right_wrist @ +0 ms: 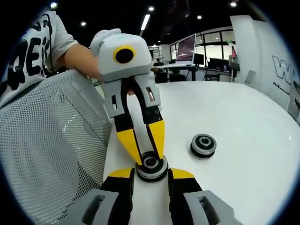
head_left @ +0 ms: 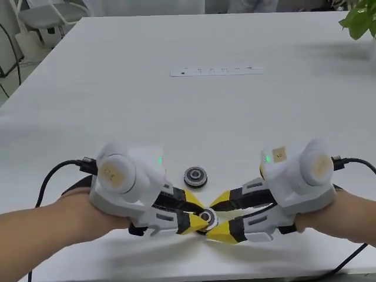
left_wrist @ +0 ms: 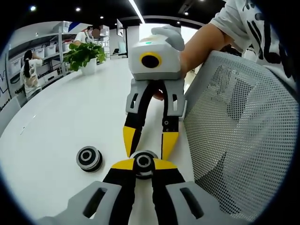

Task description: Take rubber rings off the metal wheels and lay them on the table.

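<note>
Down near the front edge of the white desk (head_left: 247, 117), the two grippers meet tip to tip on one small metal wheel (head_left: 205, 217). The left gripper (head_left: 195, 214) comes in from the left, and its yellow-tipped jaws are closed against opposite sides of the wheel's rim. The right gripper (head_left: 221, 216) comes in from the other side, and its jaws press on the same wheel in the same way. In both gripper views the wheel sits face-up between the four yellow tips. I cannot tell whether it rests on the desk or is lifted just off it.

A second wheel (head_left: 195, 176) lies flat on the desk just beyond the grippers, apart from them, with a dark rubber ring (right_wrist: 194, 148) around its rim. Farther back lies a white power strip (head_left: 216, 71), and a leafy plant (head_left: 359, 20) shows at the far right corner
</note>
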